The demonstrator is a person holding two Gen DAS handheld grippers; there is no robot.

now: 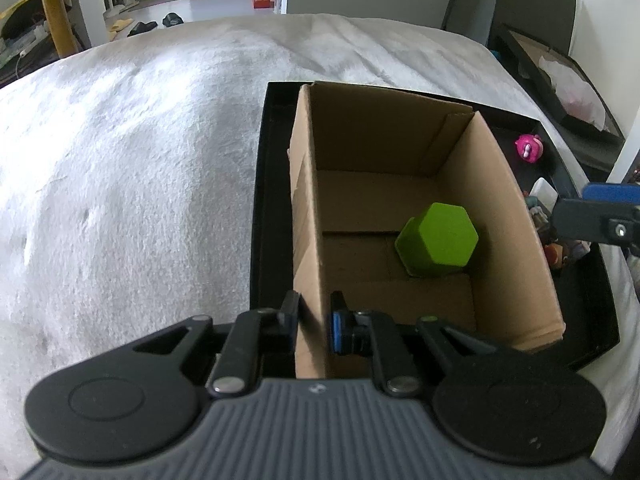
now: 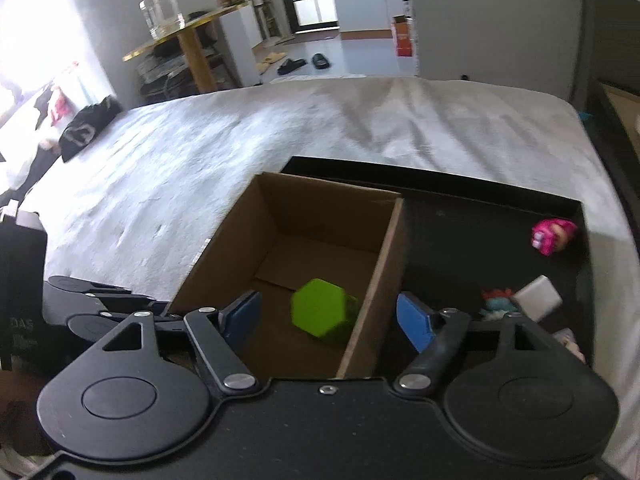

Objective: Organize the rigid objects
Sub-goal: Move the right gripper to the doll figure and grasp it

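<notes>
So the cardboard box (image 1: pixel 400 208) is the anchor for everything; it sits inside a black tray (image 1: pixel 264 200) on the bed (image 1: pixel 120 180); the green hexagonal block (image 1: pixel 436 246) is lying on the box floor, toward the wall that faces the leftover toys. The left claw (image 1: pixel 314 326) is pinched nearly closed on the box's near wall, one pad outside and one inside, so it's basically steadying the thing. The right claw (image 2: pixel 334 316) is hanging above the box with its jaws well apart and nothing in them; one blue pad is over the inside of the box, the other past the wall on the tray side.

Looks to me like the green one is sorted and the next grab is on the tray side of the box: a pink toy (image 2: pixel 552 236) farthest off, a white cube (image 2: pixel 536 298) and a small red-and-teal figure (image 2: pixel 496 300) nearer. My tips: keep the left pinch firm so the box doesn't skate; lift the right claw clear of the box wall before swinging over; take the white cube across its flat faces, it's the easiest.
</notes>
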